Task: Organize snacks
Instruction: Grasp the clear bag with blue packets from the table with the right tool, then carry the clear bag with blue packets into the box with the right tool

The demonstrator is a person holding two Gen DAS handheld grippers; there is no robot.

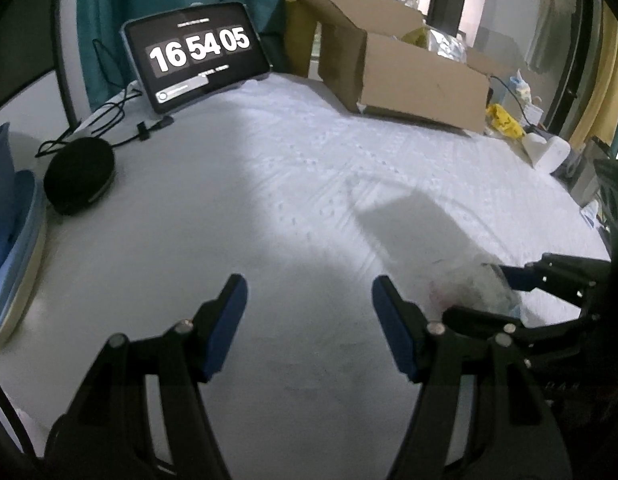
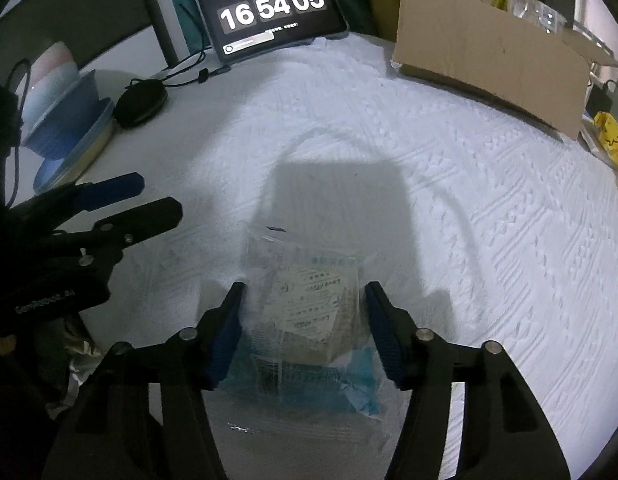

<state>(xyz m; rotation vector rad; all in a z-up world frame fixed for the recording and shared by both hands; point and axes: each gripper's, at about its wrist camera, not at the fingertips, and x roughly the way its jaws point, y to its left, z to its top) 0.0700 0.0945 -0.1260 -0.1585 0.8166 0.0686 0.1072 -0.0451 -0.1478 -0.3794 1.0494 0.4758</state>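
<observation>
White textured cloth covers the table under both grippers, with teal curtain and a window behind.

Between the spread blue pads of the right gripper lies a clear plastic snack packet, printed wrapper showing through it and a teal band at its near end. Both pads stand beside the packet's edges; whether they touch it cannot be told, and the jaws are wide. In the left wrist view that same packet shows as a pale blur just right of the left gripper, whose jaws are also wide apart with only bare cloth between them.

Off to the left of the right gripper, the left gripper reaches in from the side. Farther left sits a stack of blue bowls and lids, and just beyond it a round black pouch with a cable trailing away. Straight ahead at the table's far edge leans a tablet showing 16 54 05. Ahead and to the right stands an open cardboard box with clear packets inside, and a yellow packet lies past its right end.
</observation>
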